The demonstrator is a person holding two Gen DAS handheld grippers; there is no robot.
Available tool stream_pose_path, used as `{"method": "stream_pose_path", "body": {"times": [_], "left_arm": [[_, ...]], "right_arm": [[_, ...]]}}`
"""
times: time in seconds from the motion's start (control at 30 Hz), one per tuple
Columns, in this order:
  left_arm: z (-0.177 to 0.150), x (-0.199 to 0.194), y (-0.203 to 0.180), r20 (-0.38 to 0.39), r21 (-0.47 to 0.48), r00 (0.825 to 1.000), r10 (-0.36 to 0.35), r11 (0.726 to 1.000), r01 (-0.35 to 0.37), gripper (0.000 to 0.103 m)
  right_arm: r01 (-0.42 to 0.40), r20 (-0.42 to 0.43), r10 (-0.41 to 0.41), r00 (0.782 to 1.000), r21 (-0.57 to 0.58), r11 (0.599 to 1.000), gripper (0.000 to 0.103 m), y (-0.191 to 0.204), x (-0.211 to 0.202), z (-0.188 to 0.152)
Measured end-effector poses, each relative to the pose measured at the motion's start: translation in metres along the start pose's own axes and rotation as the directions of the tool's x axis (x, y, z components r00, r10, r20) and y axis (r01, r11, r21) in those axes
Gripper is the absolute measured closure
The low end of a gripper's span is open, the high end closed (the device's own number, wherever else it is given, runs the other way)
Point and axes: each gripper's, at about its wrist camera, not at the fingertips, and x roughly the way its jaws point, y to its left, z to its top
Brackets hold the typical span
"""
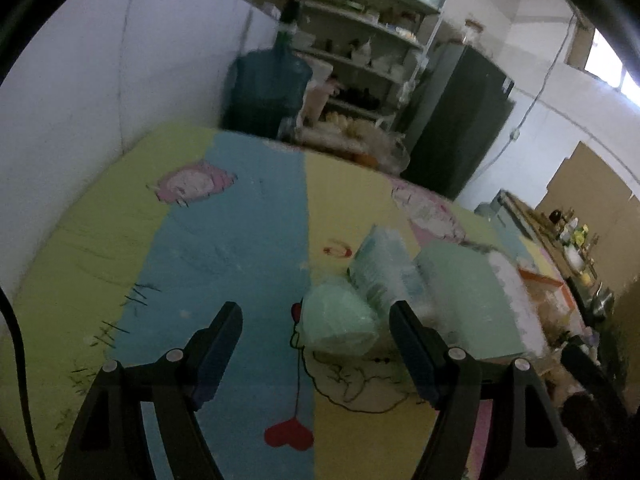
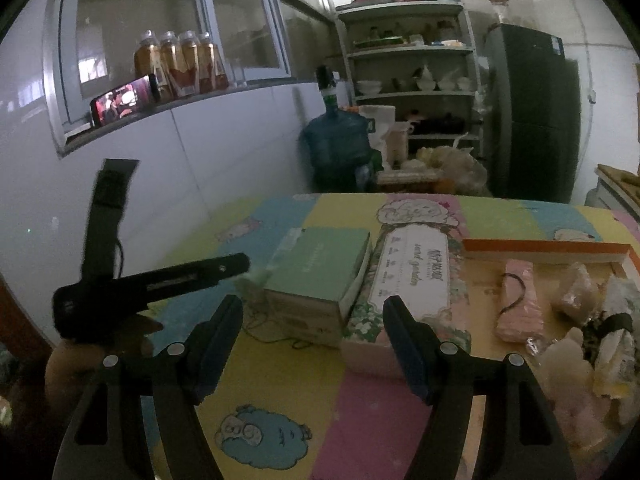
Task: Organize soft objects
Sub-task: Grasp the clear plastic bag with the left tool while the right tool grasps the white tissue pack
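Observation:
In the left wrist view my left gripper (image 1: 316, 308) is open and hangs low over the colourful cartoon mat (image 1: 224, 248). A soft mint-green wrapped pack (image 1: 340, 320) lies just past its right finger, untouched. Behind that pack leans a clear-wrapped tissue pack (image 1: 384, 268), with a mint-green box (image 1: 468, 296) to its right. In the right wrist view my right gripper (image 2: 314, 304) is open and empty, in front of the green box (image 2: 320, 272) and a floral tissue box (image 2: 412, 280). The left gripper (image 2: 240, 266) shows side-on at the left, held by a hand (image 2: 80, 360).
An orange-rimmed tray (image 2: 548, 250) at the right holds a pink pack (image 2: 520, 300) and several plush toys (image 2: 580, 360). A blue water jug (image 2: 336, 144), shelves (image 2: 408, 52) and a dark fridge (image 2: 532, 112) stand beyond the mat's far edge. A white wall runs along the left.

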Motion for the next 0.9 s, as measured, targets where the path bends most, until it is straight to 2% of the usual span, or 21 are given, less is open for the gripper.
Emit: {"method": "stream_pose_path", "body": {"times": [0.1, 0.2, 0.23, 0.27, 0.3, 0.43, 0.53, 0.77, 0.9], "left_arm": [[-0.003, 0.011, 0.004, -0.032, -0.006, 0.999, -0.017, 1.0, 0.016, 0.027], [-0.007, 0.019, 0.007, -0.056, -0.019, 0.996, -0.074, 0.997, 0.073, 0.03], [-0.009, 0.022, 0.007, -0.067, -0.019, 0.994, -0.09, 0.996, 0.089, 0.04], [-0.01, 0.021, 0.006, -0.051, 0.001, 0.996, -0.073, 0.997, 0.073, 0.047], [-0.01, 0.022, 0.006, -0.05, 0.009, 0.997, -0.062, 0.998, 0.063, 0.061], [-0.013, 0.019, 0.013, -0.036, -0.024, 0.994, -0.107, 0.994, 0.106, 0.062], [-0.014, 0.011, 0.018, -0.005, -0.031, 0.995, -0.097, 0.995, 0.097, 0.062], [-0.014, -0.02, 0.034, 0.094, -0.017, 0.995, -0.018, 1.0, 0.02, 0.062], [-0.014, -0.031, 0.055, 0.126, -0.059, 0.992, 0.03, 0.998, -0.022, 0.062]], "right_arm": [[-0.006, 0.001, 0.006, 1.0, -0.002, 1.0, 0.029, 0.0, 0.003, 0.002], [-0.013, 0.003, 0.013, 1.0, -0.007, 1.0, 0.029, 0.002, 0.005, 0.003], [-0.017, 0.005, 0.017, 1.0, -0.012, 1.0, 0.029, 0.003, 0.006, 0.004], [-0.021, 0.006, 0.021, 1.0, -0.016, 1.0, 0.029, 0.004, 0.007, 0.005], [-0.026, 0.009, 0.027, 1.0, -0.021, 0.999, 0.029, 0.006, 0.007, 0.006], [-0.041, 0.012, 0.042, 0.999, -0.049, 0.998, 0.029, 0.014, 0.011, 0.011], [-0.057, 0.008, 0.058, 0.998, -0.065, 0.996, 0.029, 0.021, 0.016, 0.017], [-0.093, -0.018, 0.091, 0.996, -0.115, 0.989, 0.029, 0.044, 0.038, 0.033], [-0.071, -0.067, 0.061, 0.996, -0.158, 0.985, 0.029, 0.062, 0.066, 0.05]]}}
